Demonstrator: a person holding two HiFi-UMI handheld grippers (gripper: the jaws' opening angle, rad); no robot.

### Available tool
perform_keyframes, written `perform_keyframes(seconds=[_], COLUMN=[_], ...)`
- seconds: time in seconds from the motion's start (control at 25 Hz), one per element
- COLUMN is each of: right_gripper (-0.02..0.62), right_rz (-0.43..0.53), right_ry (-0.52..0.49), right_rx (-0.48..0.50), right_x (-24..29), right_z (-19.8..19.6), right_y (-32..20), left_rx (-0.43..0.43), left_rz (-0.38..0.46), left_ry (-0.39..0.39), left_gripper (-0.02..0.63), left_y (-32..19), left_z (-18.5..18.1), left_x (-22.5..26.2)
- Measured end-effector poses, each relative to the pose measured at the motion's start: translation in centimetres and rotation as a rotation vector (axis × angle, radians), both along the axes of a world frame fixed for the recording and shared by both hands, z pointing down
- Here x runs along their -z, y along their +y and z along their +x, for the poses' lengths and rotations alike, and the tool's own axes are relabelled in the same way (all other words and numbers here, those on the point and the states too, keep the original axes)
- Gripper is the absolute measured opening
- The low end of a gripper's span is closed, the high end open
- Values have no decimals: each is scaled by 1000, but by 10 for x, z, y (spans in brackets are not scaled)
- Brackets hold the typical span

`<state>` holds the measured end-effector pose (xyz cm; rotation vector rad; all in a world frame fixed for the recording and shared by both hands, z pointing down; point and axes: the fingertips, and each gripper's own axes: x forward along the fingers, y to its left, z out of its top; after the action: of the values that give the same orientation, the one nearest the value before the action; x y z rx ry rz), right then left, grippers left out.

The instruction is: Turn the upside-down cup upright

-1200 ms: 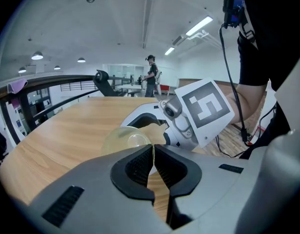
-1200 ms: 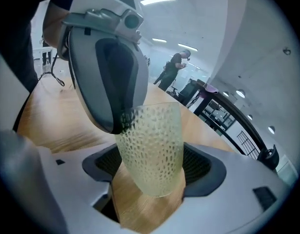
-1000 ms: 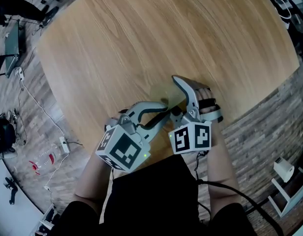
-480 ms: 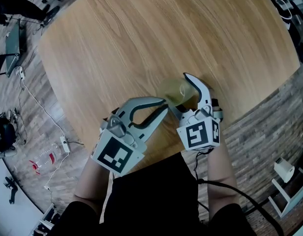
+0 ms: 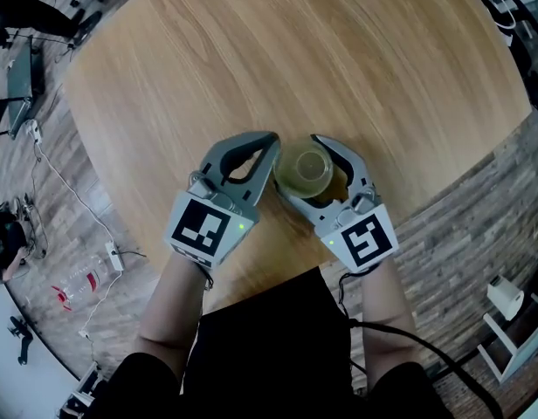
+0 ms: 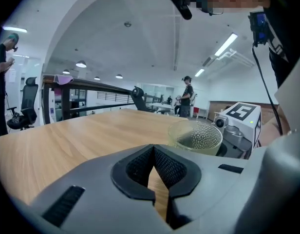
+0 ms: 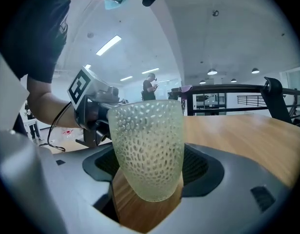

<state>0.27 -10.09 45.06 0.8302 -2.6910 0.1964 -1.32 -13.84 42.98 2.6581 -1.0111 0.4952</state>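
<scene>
The left gripper [image 5: 271, 143] is pressed together on nothing, its tips just beside the cup [image 5: 306, 168] — pale, dimpled, mouth up — which the right gripper [image 5: 302, 177] pinches by its sides over the wooden table [image 5: 339, 59].

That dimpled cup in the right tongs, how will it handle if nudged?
The cup tapers to a narrow base under a wider mouth, so it probably tips easily. Its dimpled wall should give the right tongs decent grip. It looks translucent and empty, so likely light.
</scene>
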Motion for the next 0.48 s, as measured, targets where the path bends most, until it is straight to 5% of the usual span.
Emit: perform_keyframes(seconds=[0.48], right_gripper=[319], right_rz=[-97], right_ry=[111], right_rx=[-30], right_x=[-42], right_z=[8], right_y=[-3], left_rx=[-35], left_rz=[-35], left_ry=[-59], left_gripper=[8], left_y=[2], left_z=[13], left_x=[-38])
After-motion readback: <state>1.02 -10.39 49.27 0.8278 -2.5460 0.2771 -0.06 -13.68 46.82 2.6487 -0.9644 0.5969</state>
